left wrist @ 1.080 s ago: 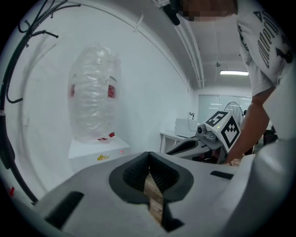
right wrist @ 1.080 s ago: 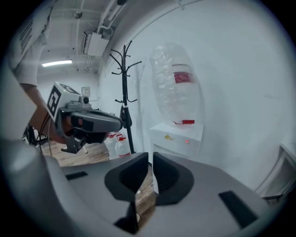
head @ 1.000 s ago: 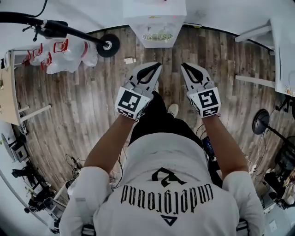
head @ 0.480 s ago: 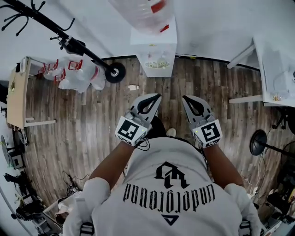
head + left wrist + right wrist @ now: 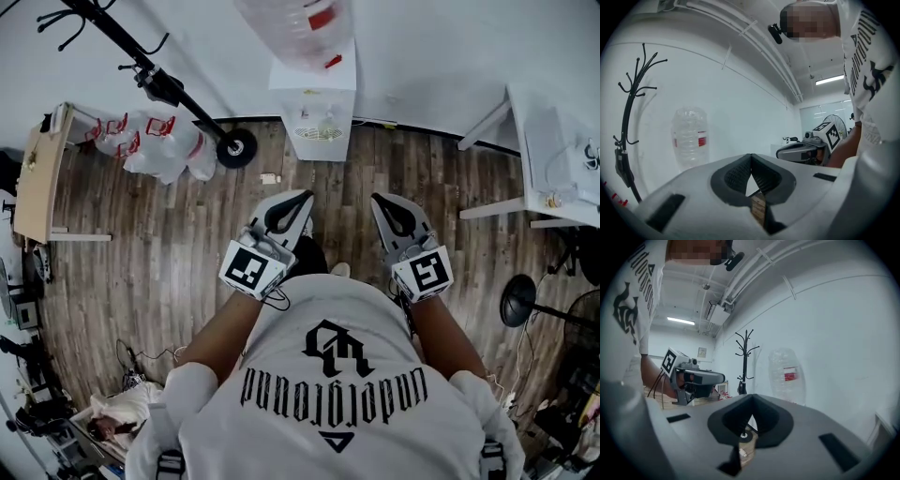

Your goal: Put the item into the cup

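Note:
My left gripper [image 5: 302, 199] and right gripper [image 5: 378, 201] are held side by side in front of the person's chest, high above a wooden floor [image 5: 169, 244]. Both point forward toward a white wall. The left gripper [image 5: 751, 157] has its jaws closed tip to tip with nothing between them, and so does the right gripper [image 5: 751, 398]. Each gripper view shows the other one alongside: the right gripper [image 5: 806, 150] and the left gripper [image 5: 696, 377]. No cup or loose item shows in any view.
A white water dispenser [image 5: 317, 103] with a clear bottle [image 5: 689, 136] stands at the wall ahead. A black scooter [image 5: 178, 94] and plastic bags [image 5: 155, 150] lie front left, beside a coat rack [image 5: 630, 117]. A white table [image 5: 553, 150] is at the right.
The head view has tilted up, so more of the wall and the dispenser shows. Both grippers sit lower in the picture and nearer the chest. The left one has drifted slightly left.

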Demonstrator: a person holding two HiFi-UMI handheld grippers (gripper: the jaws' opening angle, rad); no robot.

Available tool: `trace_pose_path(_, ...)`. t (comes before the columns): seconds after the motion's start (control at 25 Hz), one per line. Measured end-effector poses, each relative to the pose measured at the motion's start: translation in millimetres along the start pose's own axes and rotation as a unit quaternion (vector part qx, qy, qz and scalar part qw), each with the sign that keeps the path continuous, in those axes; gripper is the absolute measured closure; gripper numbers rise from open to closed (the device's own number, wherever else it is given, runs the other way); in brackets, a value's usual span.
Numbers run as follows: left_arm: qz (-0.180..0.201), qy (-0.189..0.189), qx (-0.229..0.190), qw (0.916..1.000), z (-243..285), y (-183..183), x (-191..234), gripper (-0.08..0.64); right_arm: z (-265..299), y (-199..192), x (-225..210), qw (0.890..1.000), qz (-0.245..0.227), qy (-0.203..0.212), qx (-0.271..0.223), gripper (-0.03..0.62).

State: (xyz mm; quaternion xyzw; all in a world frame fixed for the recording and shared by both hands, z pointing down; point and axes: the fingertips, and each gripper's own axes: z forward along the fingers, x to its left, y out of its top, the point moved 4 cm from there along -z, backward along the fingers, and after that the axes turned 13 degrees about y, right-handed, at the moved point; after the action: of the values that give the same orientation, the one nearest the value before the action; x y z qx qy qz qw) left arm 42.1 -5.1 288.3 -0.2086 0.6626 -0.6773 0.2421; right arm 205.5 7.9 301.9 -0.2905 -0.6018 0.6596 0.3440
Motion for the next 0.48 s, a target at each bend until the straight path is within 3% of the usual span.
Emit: trace_pose_path(0.48,0.012,-0.024,-0.005,0.9996,-37.0,26.3,-7.5,0.554,-19.6,31.4,43.3,1.0,0.001,-0.012,-0.016,0.586)
